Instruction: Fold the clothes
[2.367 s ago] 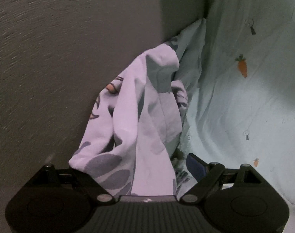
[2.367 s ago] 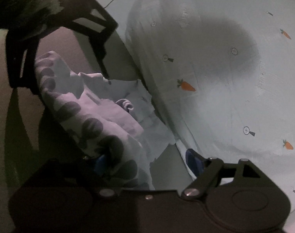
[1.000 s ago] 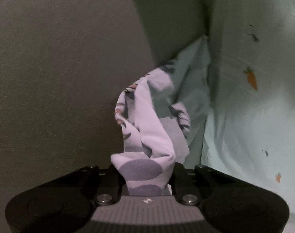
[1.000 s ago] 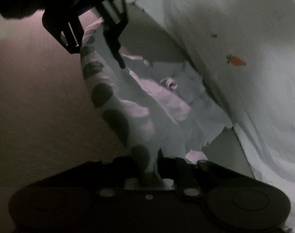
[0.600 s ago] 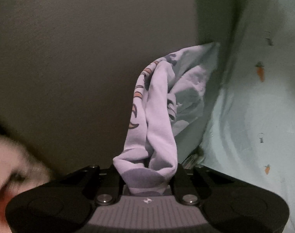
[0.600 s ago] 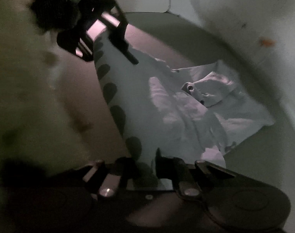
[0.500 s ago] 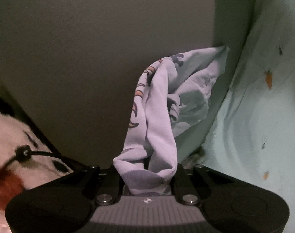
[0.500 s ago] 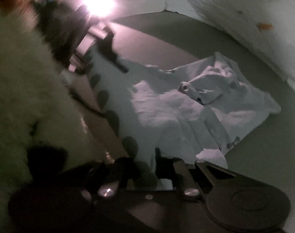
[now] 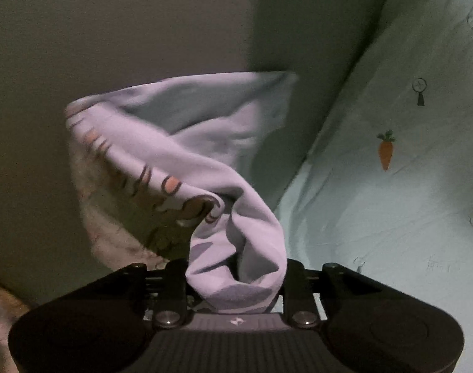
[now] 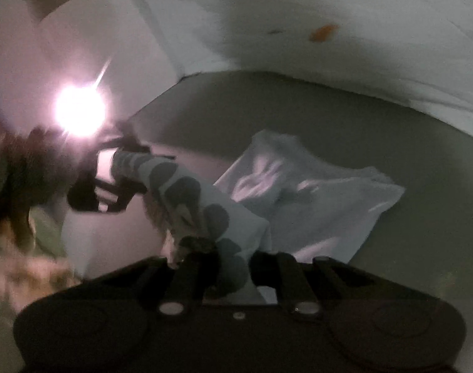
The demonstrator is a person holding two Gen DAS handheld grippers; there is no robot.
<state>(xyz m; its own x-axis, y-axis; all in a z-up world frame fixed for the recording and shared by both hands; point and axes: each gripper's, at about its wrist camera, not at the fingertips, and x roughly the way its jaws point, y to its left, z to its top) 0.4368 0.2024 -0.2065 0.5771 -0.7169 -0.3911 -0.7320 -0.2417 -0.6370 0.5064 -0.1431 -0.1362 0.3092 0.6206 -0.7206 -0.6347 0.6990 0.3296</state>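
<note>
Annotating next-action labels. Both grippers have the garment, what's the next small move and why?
Probably draw the two grippers apart to tension the edge. Left gripper and right gripper are each shut on the garment, which hangs bunched and twisted between them, its far end trailing on the grey surface.

Both views dim, low contrast, grainy. Right wrist view: strong glare from a lamp [image 10: 79, 115] at upper left, with flare streak; left half heavily motion-blurred, cloth [image 10: 301, 192] soft. Left wrist view sharper; cloth edges slightly blurred, its shadow falling on the bed sheet [image 9: 391, 186]. Fisheye bending and black vignette at corners.
</note>
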